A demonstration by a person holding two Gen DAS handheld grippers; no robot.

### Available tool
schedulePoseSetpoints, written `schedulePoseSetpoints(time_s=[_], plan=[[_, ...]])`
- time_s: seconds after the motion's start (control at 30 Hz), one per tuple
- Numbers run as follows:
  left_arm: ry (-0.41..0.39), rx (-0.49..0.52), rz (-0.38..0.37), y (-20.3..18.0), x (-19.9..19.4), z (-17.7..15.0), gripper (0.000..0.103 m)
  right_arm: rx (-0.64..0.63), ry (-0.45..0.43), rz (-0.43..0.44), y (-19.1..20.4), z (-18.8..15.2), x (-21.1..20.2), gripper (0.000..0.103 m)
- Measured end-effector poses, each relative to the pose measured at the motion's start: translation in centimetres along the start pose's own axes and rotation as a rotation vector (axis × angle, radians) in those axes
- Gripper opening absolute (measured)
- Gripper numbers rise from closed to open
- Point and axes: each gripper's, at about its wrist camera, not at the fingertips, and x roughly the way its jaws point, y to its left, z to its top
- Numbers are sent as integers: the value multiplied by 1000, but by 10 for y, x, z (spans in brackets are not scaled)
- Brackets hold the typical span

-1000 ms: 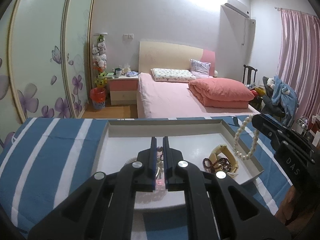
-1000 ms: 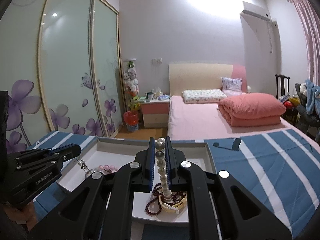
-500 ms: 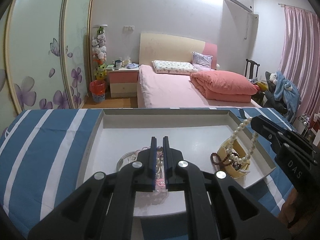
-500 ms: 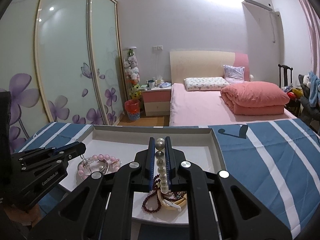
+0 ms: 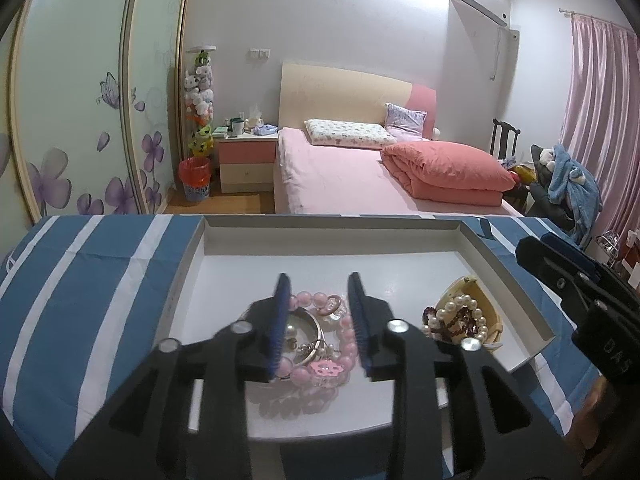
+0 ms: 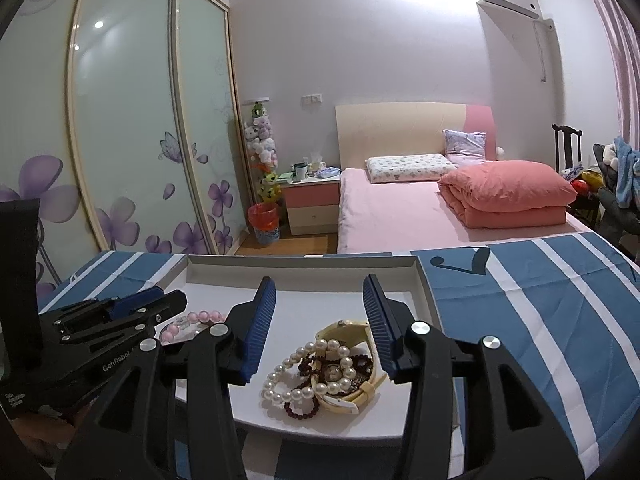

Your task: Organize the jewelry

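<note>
My left hand-held gripper (image 5: 320, 320) released | right hand-held gripper (image 6: 320, 326) released | bracelets (image 5: 320, 344), pearls (image 6: 308, 372) lie in tray (image 5: 320, 236) | nothing visibly left outside.

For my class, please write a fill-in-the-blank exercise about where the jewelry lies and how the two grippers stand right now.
1. All the jewelry lies inside a shallow white ____.
2. The pearl necklace is heaped on the cream ____.
3. The left gripper and right gripper are both ____, holding nothing.
4. The pink bead bracelet lies to the ____ of the pearl necklace.

Missing words: tray; watch; open; left
</note>
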Motion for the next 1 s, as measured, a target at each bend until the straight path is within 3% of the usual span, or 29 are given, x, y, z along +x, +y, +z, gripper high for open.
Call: schedulePoseSetpoints(time_s=[0.23, 0.4, 1.0], plan=[[-31, 7, 16, 0, -22, 0, 42, -23, 6, 4, 6, -4, -21, 47], [-47, 9, 27, 4, -45, -5, 50, -15, 4, 4, 3, -9, -40, 54], [-157, -5, 106, 12, -172, -60, 80, 1, -10, 0, 11, -37, -113, 63]])
